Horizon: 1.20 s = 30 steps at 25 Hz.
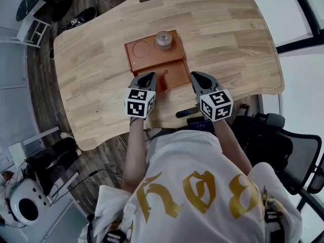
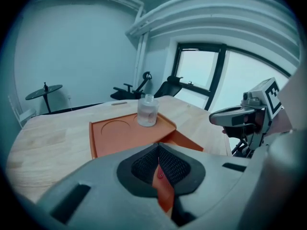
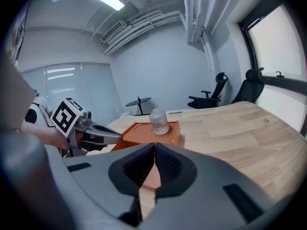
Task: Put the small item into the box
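Tipping risk: the small clear glass bottle (image 1: 163,40) stands upright and looks top-heavy; a knock from either claw, or a jolt to the box, would probably send it over.
Flap risk: the loose orange front panel (image 1: 174,75) lies open between the two claws; if it is swung up carelessly it could strike the bottle or shove the whole box along the pale wooden table (image 1: 228,44).
Grip risk: a pinch high on smooth glass may slip, so a low, square hold seems safer.
Left gripper (image 1: 150,77): at 7 o'clock of the box, over the panel's left edge; its jaws are together at the tips, with orange showing only through the gap behind them, so it seems to hold nothing.
Right gripper (image 1: 196,77): at 5 o'clock of the box, just beside the panel's right edge; jaws together, nothing between them.
Flat orange box (image 1: 147,59): a shallow rimmed tray; its only content is the bottle, at 1 o'clock.
Round recess (image 1: 140,47): at 11 o'clock in the box, bare.
Bottle seat: whether it sits in a matching recess I cannot tell.
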Motion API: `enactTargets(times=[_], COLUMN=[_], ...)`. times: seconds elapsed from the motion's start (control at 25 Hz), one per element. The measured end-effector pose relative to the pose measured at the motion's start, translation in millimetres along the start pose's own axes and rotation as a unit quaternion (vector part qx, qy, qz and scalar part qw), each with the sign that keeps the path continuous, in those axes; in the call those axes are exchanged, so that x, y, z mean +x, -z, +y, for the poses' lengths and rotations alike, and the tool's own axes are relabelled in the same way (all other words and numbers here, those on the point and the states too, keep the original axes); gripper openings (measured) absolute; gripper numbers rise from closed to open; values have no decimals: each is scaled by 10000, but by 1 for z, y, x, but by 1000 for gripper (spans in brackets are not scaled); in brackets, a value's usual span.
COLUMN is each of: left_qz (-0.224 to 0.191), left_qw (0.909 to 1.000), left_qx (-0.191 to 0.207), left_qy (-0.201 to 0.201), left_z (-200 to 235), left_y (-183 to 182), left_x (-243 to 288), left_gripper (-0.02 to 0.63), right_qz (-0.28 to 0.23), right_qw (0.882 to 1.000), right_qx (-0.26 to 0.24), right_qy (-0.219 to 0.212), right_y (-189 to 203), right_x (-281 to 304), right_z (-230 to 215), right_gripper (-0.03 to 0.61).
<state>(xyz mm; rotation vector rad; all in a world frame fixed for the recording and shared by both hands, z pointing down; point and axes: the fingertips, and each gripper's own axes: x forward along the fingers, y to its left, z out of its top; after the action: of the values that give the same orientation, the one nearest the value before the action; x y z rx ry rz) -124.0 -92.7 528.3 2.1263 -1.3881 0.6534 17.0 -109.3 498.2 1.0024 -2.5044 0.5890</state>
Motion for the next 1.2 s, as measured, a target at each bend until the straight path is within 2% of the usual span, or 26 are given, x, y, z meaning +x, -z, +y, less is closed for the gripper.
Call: enactTargets(times=[0.12,0.4,0.76,0.92,1.08,1.2], left_qz=[-319,-998,-1937,-2109,-2222,-2265], left_qw=[9994,9929,9806,9770,9740,9730], left_qx=[-56,-610,-297,-289,-339,-208], left_qy=[103,214,0,-147,-292,-388], left_z=[-4,-16,-38,-37,-39,-44], left_y=[-12,-34,-68,-74,-71,-69], left_x=[-15,-49,-98,-114,-124,-132], left_gripper=[11,9,10,10,9,10], right_qz=[-126,-468,-971,-1128,-1299,-1377], right_qw=[9999,9988,9926,9909,9882,9873], right_qx=[-48,-105,-411,-631,-687,-641], right_qy=[-18,127,603,375,421,463], right_y=[-8,-28,-58,-69,-78,-78], right_x=[-5,-22,-57,-68,-76,-80], right_z=[6,17,23,39,46,49], right_gripper=[13,12,12,12,12,12])
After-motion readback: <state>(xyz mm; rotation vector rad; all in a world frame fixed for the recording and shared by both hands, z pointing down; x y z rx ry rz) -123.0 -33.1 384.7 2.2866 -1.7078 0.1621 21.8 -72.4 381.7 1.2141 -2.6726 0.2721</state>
